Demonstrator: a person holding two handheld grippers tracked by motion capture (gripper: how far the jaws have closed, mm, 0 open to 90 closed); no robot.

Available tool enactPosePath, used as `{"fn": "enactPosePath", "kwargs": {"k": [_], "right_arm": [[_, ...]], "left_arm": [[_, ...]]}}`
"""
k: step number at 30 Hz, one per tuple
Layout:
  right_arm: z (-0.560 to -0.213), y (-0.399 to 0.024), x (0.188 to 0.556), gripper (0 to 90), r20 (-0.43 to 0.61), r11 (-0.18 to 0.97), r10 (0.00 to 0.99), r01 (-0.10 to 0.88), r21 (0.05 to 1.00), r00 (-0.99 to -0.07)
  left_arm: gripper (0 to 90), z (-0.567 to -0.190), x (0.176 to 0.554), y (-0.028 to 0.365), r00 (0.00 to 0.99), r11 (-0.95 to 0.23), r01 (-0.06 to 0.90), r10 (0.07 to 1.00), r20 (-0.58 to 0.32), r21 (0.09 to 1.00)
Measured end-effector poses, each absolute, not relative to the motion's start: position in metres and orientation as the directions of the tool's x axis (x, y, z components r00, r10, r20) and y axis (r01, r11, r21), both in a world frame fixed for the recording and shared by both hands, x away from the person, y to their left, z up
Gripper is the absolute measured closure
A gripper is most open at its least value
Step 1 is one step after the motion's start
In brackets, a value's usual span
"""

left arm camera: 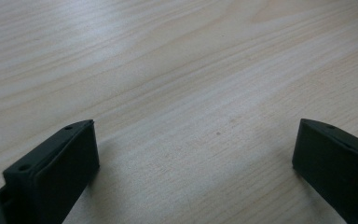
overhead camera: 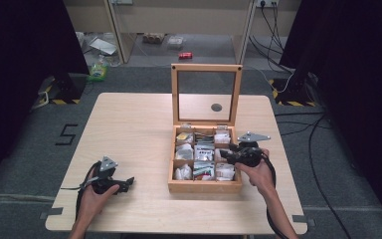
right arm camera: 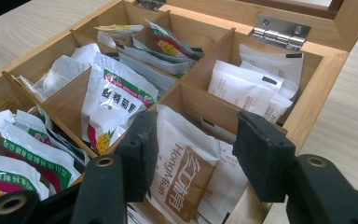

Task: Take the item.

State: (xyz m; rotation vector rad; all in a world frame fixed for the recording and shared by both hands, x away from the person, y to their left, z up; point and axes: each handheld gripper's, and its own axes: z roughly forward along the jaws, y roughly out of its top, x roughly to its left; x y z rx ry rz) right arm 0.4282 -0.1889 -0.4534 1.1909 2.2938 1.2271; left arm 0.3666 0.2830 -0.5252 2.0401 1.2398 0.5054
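Note:
A wooden box [overhead camera: 204,187] stands open on the table, its glass lid [overhead camera: 206,66] upright at the back. Its compartments hold several tea sachets. My right gripper [overhead camera: 230,151] reaches into the right-hand column from the box's right side. In the right gripper view it [right arm camera: 193,147] is open, with its jaws either side of a brown-and-white sachet [right arm camera: 186,175] that stands in a compartment. The jaws do not squeeze it. A white sachet with red and green print [right arm camera: 114,100] leans in the neighbouring compartment. My left gripper [overhead camera: 128,182] rests low at the table's front left, open [left arm camera: 193,149], with bare wood between its jaws.
The box wall [right arm camera: 317,93] and a metal hinge [right arm camera: 279,30] lie just beyond the right jaw. A dark round hole [overhead camera: 216,107] marks the table [overhead camera: 129,129] behind the lid. Cables [overhead camera: 323,124] and small items lie on the floor past the far edge.

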Motion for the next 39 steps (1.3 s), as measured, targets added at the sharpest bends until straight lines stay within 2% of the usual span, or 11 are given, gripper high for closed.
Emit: {"fn": "enactPosePath", "kwargs": {"k": [8, 14, 22, 30, 39], "right_arm": [[-0.458, -0.185, 0.428, 56.8, 0.13, 0.321, 0.758, 0.539, 0.779, -0.639], [-0.457, -0.185, 0.427, 71.2, 0.09, 0.361, 0.752, 0.522, 0.772, -0.653], [-0.455, -0.187, 0.425, 83.7, 0.057, 0.39, 0.739, 0.496, 0.775, -0.671], [-0.442, -0.189, 0.422, 88.4, 0.045, 0.366, 0.736, 0.453, 0.813, -0.676], [-0.43, -0.191, 0.419, 88.7, 0.037, 0.342, 0.736, 0.419, 0.841, -0.676]], "left_arm": [[0.0, -0.525, 0.367, 0.283, 0.47, -0.31, 0.616, 0.883, -0.022, 0.724], [0.0, -0.525, 0.367, 0.283, 0.469, -0.309, 0.616, 0.883, -0.022, 0.725], [0.0, -0.525, 0.367, 0.283, 0.469, -0.309, 0.616, 0.883, -0.022, 0.725], [0.0, -0.525, 0.367, 0.283, 0.469, -0.308, 0.616, 0.883, -0.023, 0.725], [0.0, -0.525, 0.367, 0.283, 0.471, -0.312, 0.616, 0.882, -0.021, 0.724]]}}
